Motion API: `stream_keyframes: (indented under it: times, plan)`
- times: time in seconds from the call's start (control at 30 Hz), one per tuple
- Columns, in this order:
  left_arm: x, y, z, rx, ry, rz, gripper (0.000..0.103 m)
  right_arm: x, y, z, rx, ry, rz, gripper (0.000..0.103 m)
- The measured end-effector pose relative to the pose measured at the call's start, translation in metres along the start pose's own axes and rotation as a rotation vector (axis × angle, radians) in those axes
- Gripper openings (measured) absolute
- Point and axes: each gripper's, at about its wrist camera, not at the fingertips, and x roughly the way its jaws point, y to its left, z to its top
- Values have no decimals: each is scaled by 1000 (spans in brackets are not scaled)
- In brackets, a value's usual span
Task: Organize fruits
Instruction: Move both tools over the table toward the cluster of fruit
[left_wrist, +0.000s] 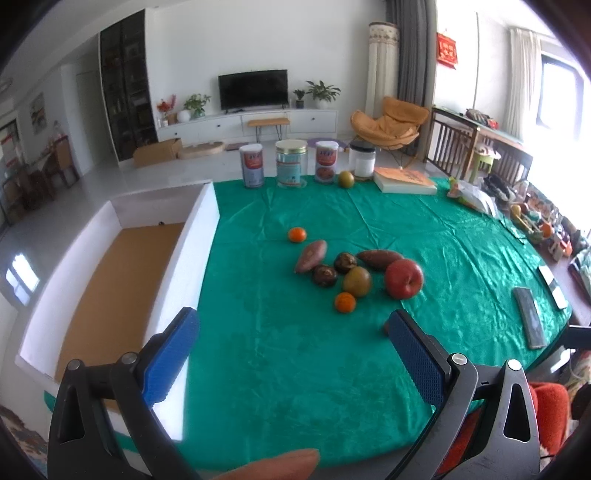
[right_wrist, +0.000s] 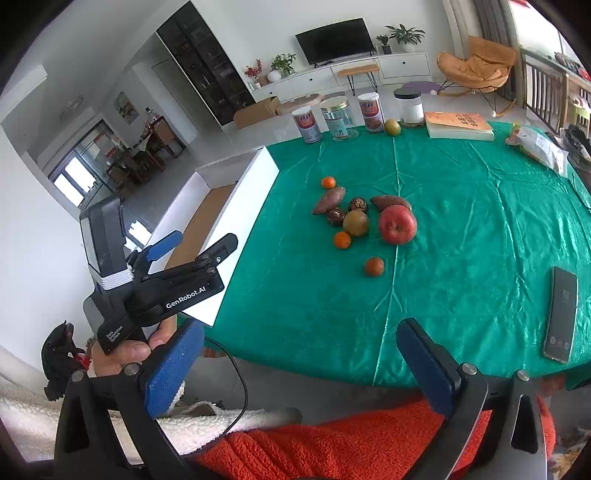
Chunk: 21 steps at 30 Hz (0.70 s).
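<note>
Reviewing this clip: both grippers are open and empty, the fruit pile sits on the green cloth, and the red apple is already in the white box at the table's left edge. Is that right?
Not quite. The red apple is not in the white box; the right wrist view shows it on the green cloth among the pile. The rest stands: left gripper and right gripper are open and empty.
</note>
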Motion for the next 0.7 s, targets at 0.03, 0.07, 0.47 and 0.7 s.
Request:
stream_keyframes:
  times: [0.03,0.07,0.47,0.7]
  plan:
    - [4,-2,-3,0,18,-11,102,11,-5,-5,13,-24,-40,103]
    - [9,-4,-6,3,38,-19,102,20,-10,-9,25,-69,-95,103]
    - [33,-12,-36,-7,96,-51,102,70,-50,-32,95,-97,-283,103]
    - [27,-21,-36,14,48,-59,102,80,-52,-54,92,-155,-410,103]
